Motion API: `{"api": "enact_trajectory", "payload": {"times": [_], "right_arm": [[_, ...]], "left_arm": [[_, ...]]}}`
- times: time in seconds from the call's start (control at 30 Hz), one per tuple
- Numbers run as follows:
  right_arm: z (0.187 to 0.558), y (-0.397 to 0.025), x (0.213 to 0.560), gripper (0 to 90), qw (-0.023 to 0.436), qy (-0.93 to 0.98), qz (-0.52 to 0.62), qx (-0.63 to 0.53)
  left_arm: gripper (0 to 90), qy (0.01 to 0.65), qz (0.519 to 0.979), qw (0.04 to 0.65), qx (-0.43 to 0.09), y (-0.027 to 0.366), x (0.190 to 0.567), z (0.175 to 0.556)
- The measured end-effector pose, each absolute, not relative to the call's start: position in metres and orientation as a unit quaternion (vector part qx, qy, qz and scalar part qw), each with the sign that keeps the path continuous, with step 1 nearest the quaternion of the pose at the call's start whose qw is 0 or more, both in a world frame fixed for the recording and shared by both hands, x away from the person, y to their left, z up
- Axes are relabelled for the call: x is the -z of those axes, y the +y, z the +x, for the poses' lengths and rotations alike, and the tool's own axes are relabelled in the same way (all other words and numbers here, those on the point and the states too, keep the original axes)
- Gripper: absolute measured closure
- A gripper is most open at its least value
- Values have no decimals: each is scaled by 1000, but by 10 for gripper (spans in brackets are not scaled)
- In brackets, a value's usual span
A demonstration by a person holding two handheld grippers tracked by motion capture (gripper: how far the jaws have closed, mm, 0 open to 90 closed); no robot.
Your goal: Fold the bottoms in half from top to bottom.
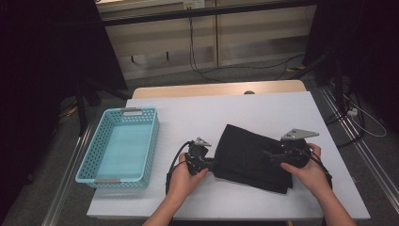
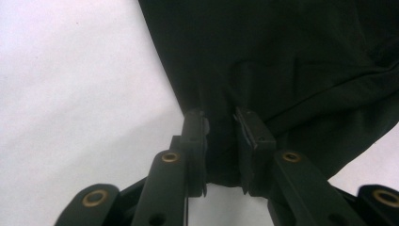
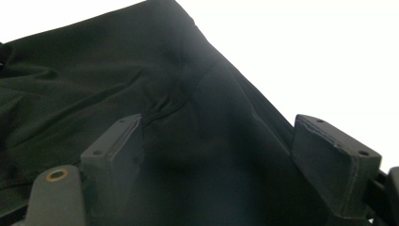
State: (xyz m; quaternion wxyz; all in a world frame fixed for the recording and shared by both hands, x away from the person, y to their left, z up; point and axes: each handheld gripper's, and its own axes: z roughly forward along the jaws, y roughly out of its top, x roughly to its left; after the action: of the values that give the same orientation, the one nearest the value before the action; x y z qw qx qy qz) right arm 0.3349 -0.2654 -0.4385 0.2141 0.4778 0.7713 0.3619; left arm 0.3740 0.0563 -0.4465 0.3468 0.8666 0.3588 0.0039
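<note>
One folded black garment (image 1: 251,157) lies on the white counter (image 1: 263,108), right of the single turquoise basket (image 1: 120,146), which holds nothing. The left gripper (image 2: 221,136) has its jaws nearly closed, pinching the cloth's near-left edge. The right gripper (image 3: 216,160) sits over the garment's right end, jaws wide apart and gripping nothing. Likely the garment is bound for the basket; lifting and placing remain undone.

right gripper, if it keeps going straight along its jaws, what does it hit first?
The black cloth. The right gripper is open with the fabric right between and ahead of its jaws; whether it already touches is unclear.
</note>
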Motion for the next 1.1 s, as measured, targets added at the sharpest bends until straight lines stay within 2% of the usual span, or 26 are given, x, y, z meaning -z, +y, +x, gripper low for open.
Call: {"api": "enact_trajectory", "payload": {"times": [0.67,1.1], "right_arm": [[333,-267,436,169,208,764,475,-384],[334,-268,436,166,201,761,475,-393]], "left_arm": [[809,405,845,341,79,78,439,403],[803,417,843,331,75,101,427,434]]}}
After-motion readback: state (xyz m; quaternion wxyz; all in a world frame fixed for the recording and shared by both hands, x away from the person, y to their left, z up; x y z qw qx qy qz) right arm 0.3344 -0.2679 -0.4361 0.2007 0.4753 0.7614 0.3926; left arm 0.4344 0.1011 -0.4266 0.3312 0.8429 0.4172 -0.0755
